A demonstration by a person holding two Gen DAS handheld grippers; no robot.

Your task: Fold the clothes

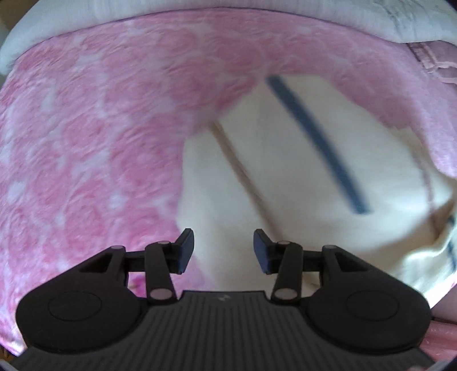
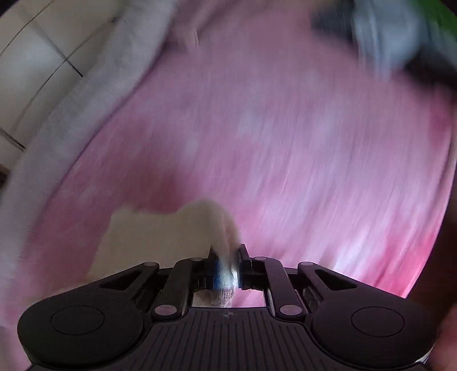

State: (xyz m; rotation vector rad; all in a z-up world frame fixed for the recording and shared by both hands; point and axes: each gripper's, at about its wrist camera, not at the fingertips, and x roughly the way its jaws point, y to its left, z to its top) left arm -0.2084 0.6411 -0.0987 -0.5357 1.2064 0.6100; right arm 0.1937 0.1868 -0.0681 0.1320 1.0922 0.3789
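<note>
Centrally, one cream garment (image 1: pixel 300 182), with a dark blue stripe (image 1: pixel 317 142) running diagonally across it and a thinner tan line (image 1: pixel 242 168) beside that. It lies on the pink bedspread (image 1: pixel 94 137), toward the right half of the left wrist view, its right edge rumpled and raised near the frame border. A second short piece of blue stripe shows at that rumpled edge.

Left gripper (image 1: pixel 224 251): jaws spread apart, nothing between them, hovering over the near edge of the garment; whether the fingertips touch the cloth cannot be told.

Right gripper (image 2: pixel 227 268): jaws clamped on a bunch of the cream garment (image 2: pixel 160 237), with a bit of blue showing in the pinched fold. From the jaws the cloth trails forward and left onto the bedspread (image 2: pixel 300 159). This view is heavily motion-blurred.

Surface: pink bedspread with a paler rose pattern, quilted or embossed in texture, covering most of both views.

Surroundings: a white padded border (image 1: pixel 200 7) along the far side of the bed; a pink ribbed fabric item (image 1: pixel 431 60) at the far right corner. In the right wrist view, pale wall tiles (image 2: pixel 34 57) at upper left, and a blurred grey-blue heap (image 2: pixel 380 34) at upper right, too smeared to identify.
</note>
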